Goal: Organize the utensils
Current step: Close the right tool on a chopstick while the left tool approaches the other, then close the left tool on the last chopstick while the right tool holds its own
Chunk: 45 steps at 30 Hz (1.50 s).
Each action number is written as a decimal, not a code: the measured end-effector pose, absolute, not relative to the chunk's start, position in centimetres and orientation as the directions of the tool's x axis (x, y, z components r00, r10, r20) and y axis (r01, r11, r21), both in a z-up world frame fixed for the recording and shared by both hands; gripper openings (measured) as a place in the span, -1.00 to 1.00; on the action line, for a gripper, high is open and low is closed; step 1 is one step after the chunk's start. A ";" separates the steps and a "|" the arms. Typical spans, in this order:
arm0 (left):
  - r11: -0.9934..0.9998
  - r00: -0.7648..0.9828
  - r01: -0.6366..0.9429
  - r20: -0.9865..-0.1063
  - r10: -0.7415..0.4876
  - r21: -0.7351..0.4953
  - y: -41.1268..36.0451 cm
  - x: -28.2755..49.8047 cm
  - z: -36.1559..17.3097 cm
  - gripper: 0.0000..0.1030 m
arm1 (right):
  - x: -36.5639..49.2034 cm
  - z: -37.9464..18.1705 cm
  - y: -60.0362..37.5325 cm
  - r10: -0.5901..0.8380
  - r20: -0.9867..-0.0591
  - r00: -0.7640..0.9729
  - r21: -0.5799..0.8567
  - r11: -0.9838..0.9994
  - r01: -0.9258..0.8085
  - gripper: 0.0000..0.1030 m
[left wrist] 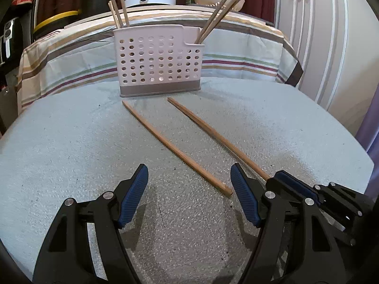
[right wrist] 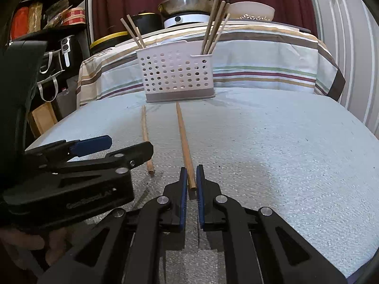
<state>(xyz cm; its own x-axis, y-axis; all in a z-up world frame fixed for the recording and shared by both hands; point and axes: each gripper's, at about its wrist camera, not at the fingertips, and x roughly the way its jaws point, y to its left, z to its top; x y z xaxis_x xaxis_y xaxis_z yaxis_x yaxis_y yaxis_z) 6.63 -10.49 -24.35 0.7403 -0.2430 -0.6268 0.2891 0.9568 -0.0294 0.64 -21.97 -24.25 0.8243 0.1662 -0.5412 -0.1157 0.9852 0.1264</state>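
One chopstick [right wrist: 186,146] end between right tool's [right wrist: 191,176] nearly closed pads; left tool [left wrist: 189,184] wide open, empty.

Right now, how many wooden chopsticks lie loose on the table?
2. One wooden chopstick has its near end between the right gripper pads; the other lies left of it, near the open left gripper.

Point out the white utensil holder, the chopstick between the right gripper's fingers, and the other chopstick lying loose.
White utensil holder [right wrist: 176,73]: right wrist view, perforated front wall.
Gripped chopstick [right wrist: 183,137]: right wrist view, mid-shaft.
Loose chopstick [left wrist: 170,142]: left wrist view, mid-shaft.
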 end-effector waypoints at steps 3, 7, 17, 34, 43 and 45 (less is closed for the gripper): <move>0.958 0.711 0.286 -0.665 -0.227 -0.022 -11.1 7.3 -24.7 0.37 | 0.8 -24.4 -22.1 0.169 -0.544 0.822 0.134 0.984 -0.114 -0.83; 0.963 0.694 0.270 -0.688 -0.212 -0.025 -10.7 7.7 -24.9 0.37 | 0.7 -24.5 -22.1 0.175 -0.545 0.820 0.139 0.983 -0.117 -0.83; 0.979 0.707 0.199 -0.688 -0.167 -0.033 -6.2 6.8 -25.2 0.38 | 0.6 -24.3 -22.1 0.185 -0.535 0.824 0.150 0.981 -0.122 -0.84; 0.955 0.734 0.294 -0.635 -0.241 -0.022 -7.7 6.2 -25.5 -0.39 | 0.9 -24.3 -22.3 0.162 -0.527 0.834 0.141 0.985 -0.102 -0.87; 0.956 0.745 0.292 -0.623 -0.236 -0.014 -7.7 6.1 -25.6 -0.57 | 0.7 -24.5 -22.5 0.186 -0.514 0.837 0.163 0.980 -0.118 -0.84; 0.957 0.746 0.290 -0.623 -0.236 -0.015 -7.7 6.1 -25.6 -0.57 | 0.7 -24.5 -22.6 0.189 -0.513 0.837 0.170 0.978 -0.117 -0.81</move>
<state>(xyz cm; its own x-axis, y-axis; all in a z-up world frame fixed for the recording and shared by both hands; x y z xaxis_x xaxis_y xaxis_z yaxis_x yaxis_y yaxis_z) 6.09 -7.67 -25.64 0.7457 -0.2362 -0.6230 0.2904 0.9568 -0.0152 0.66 -22.57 -24.54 0.8370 0.1894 -0.5133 -0.1171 0.9785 0.1700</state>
